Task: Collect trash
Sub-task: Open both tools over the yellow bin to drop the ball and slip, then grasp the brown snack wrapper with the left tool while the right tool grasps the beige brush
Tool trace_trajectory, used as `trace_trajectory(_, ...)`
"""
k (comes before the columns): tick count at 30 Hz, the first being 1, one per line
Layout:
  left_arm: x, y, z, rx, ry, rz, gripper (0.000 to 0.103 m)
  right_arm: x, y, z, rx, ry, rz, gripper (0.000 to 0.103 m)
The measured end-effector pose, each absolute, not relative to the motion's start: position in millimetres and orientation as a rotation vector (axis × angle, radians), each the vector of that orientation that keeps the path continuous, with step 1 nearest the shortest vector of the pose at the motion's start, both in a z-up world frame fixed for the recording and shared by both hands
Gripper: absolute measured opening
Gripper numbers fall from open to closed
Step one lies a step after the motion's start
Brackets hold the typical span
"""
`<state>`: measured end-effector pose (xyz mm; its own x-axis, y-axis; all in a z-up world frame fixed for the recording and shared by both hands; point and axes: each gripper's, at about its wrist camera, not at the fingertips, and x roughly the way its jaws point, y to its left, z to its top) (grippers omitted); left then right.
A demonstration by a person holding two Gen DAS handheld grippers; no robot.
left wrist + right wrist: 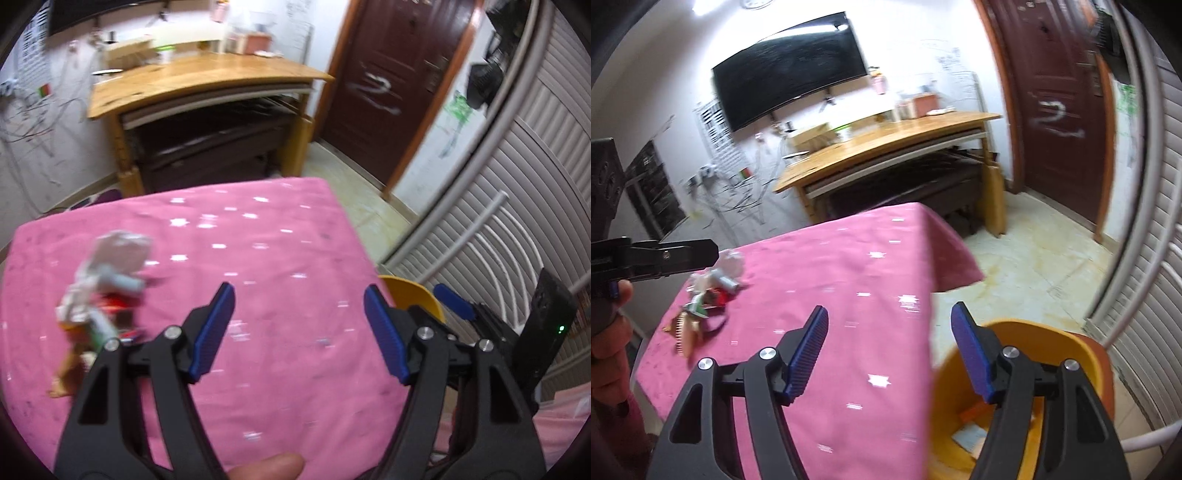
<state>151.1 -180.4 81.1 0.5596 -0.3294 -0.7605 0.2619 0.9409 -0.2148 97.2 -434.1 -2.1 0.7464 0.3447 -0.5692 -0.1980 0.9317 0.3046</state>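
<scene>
A heap of trash (107, 291), made of crumpled wrappers, a grey tube and red scraps, lies on the left of the pink tablecloth (280, 236). My left gripper (299, 295) hangs open over the bare cloth to the right of the heap, holding nothing. My right gripper (890, 314) is open and empty too, above the table's right edge and the yellow bin (1038, 332). The bin stands on the floor with paper scraps (967, 435) inside. In the right wrist view the trash heap (709, 295) sits far left, just below the left gripper's fingers (690, 253), and a hand holds that gripper.
A wooden desk (207, 77) with clutter stands beyond the table, under a wall screen (790, 70). A dark red door (388, 88) is at the back right. A slatted wall and a white rail (506, 229) run close along the right. Tiled floor (1034, 258) lies beside the bin.
</scene>
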Motion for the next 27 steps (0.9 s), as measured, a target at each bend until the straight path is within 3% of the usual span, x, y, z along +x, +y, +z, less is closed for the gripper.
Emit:
trace_trajectory(4,146.9,-127.4,84.0,-0.118,0.893,-0.276,0.070,99.2,-394.6,5.5,0.203,0.672,0.378,0.064)
trace_trajectory(6,145.9,-107.2,82.6,-0.140,0.895,-0.250,0.077,102.2,-371.7,7.9,0.177,0.679,0.413,0.068)
trace_trajectory(27,127.1,18.5,43.4,-0.197,0.943,-0.168,0.078,104.0,-230.4,1.8,0.109,0.790,0.656,0.072)
